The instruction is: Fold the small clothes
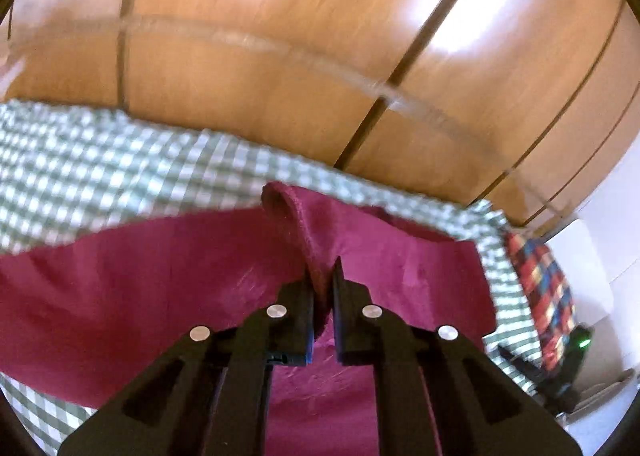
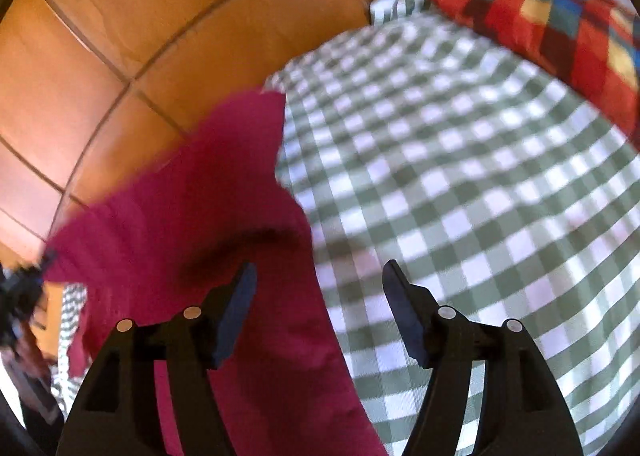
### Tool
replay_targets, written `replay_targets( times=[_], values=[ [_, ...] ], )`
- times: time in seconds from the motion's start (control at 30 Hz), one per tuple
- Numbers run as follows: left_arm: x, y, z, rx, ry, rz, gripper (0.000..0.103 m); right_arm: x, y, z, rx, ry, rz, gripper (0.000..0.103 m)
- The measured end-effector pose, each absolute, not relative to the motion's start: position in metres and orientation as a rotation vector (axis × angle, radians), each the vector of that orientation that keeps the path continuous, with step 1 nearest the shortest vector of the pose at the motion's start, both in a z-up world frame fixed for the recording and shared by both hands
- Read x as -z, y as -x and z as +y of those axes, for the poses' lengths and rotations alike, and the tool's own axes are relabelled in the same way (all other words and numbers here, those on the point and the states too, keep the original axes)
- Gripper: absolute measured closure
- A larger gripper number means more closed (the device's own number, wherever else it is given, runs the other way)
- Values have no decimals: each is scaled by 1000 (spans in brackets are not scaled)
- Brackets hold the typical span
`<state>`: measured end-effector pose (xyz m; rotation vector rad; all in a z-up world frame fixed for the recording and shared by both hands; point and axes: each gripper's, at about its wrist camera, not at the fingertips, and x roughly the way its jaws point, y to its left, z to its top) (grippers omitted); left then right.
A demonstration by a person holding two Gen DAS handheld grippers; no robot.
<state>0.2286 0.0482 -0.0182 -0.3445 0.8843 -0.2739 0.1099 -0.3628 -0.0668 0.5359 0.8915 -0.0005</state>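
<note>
Maroon garment (image 2: 208, 216) motion-blurred, edge-cropped

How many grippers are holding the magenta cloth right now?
1. The left gripper pinches a fold of the magenta cloth; the right gripper is open above the checked bedsheet, holding nothing.

Magenta cloth (image 1: 168, 276) on green-and-white checked sheet (image 2: 460, 184), beside a red, blue and yellow checked pillow (image 2: 560, 36).
</note>
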Motion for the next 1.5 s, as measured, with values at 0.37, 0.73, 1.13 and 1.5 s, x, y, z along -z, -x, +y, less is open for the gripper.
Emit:
replay_targets(
  times=[0.37,0.73,1.13,1.5],
  values=[
    [90,-242,62,81,279,1013,87,88,-193,-287,-73,-255,987,38],
    [93,-151,145,7,545,921,49,97,-175,-267,-31,-81,842,37],
    [114,25,343,-486,920,702,45,95,-169,-263,-20,-63,833,36],
    [134,9,419,-551,1101,638,49,94,-167,-257,13,-13,831,35]
  ],
)
